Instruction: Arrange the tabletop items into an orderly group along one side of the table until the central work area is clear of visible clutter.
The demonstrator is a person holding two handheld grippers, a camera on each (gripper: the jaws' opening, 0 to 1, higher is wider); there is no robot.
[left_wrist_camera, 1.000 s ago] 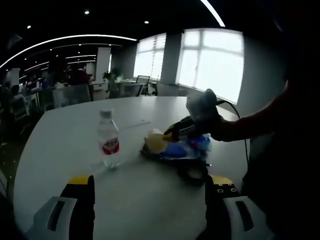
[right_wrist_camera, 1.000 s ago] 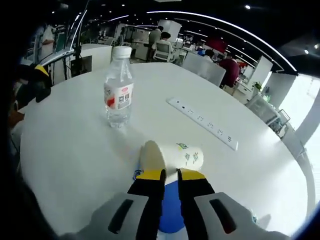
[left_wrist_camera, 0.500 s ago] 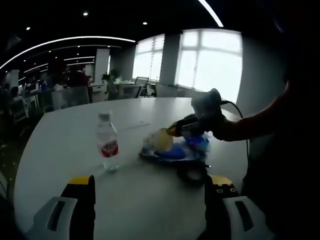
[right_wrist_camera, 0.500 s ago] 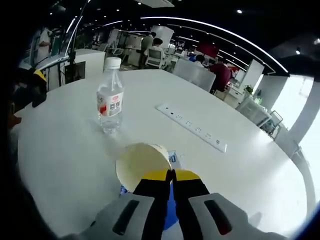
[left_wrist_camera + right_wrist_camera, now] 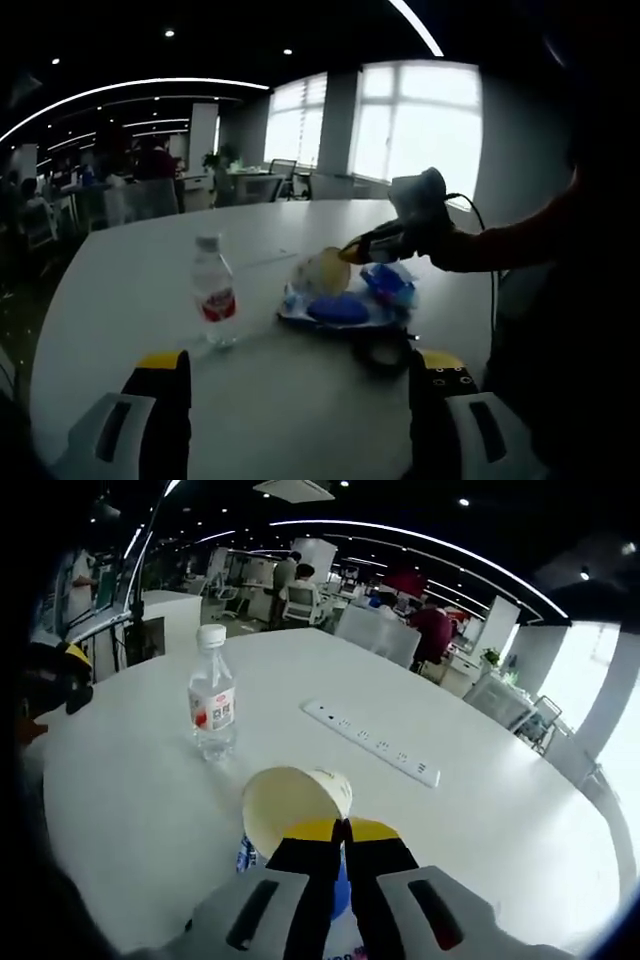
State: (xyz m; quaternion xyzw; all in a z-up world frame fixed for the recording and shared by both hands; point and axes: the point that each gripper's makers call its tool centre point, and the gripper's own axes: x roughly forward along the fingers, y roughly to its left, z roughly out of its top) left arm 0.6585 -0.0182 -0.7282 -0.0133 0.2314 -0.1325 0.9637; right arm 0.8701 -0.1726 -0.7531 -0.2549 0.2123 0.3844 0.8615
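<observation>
White table [image 5: 520,780] carried a bottle [image 5: 211,707] at left, upright, with a power strip [image 5: 371,742] farther right. Nearer, the right gripper [image 5: 338,832] pinched the rim of a paper cup [image 5: 290,802], tilted above a blue packet [image 5: 338,307]. The left gripper [image 5: 295,375] stood spread wide, holding nothing.
</observation>
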